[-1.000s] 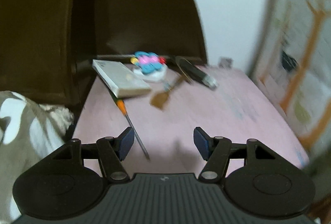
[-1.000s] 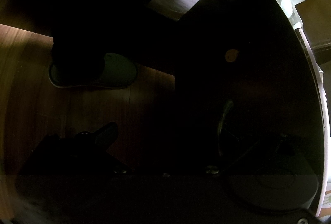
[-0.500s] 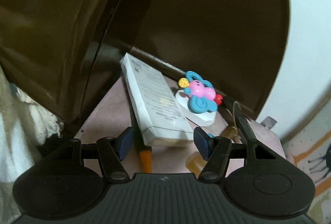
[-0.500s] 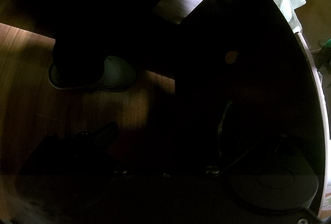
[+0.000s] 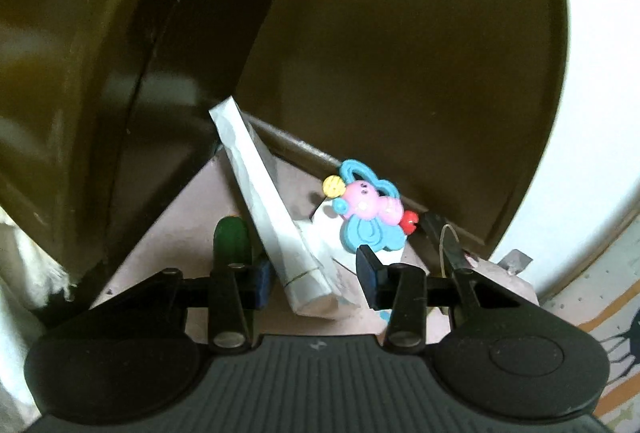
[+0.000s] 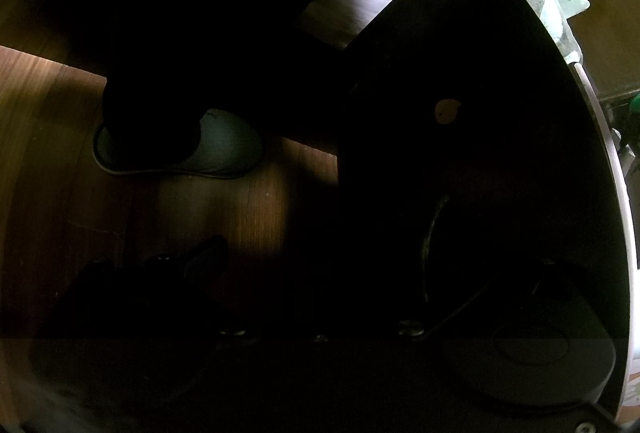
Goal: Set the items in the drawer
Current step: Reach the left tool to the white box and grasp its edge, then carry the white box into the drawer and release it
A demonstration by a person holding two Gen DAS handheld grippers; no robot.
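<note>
A white box (image 5: pixel 272 225) stands tipped up on its long edge on the pink surface (image 5: pixel 176 233). Its near end is between the blue pads of my left gripper (image 5: pixel 314 275), whose jaws are closing. The left pad is at the box's side, and a small gap shows at the right pad. A green screwdriver handle (image 5: pixel 230 237) sticks up behind the left finger. A pink and blue toy (image 5: pixel 368 209) on a white base lies just beyond the right pad. My right gripper (image 6: pixel 320 253) is almost lost in the dark before a dark drawer front (image 6: pixel 480 153); only its left finger (image 6: pixel 206 257) shows.
A dark brown curved panel (image 5: pixel 400 53) rises close behind the box and toy. A black stick-like object (image 5: pixel 436 229) lies right of the toy. In the right wrist view a foot in a grey slipper (image 6: pixel 224 145) stands on the wooden floor (image 6: pixel 40 113).
My left gripper came in close to the white box and its jaws narrowed. The box went from lying flat to tipped up on its edge. The right wrist view is unchanged.
</note>
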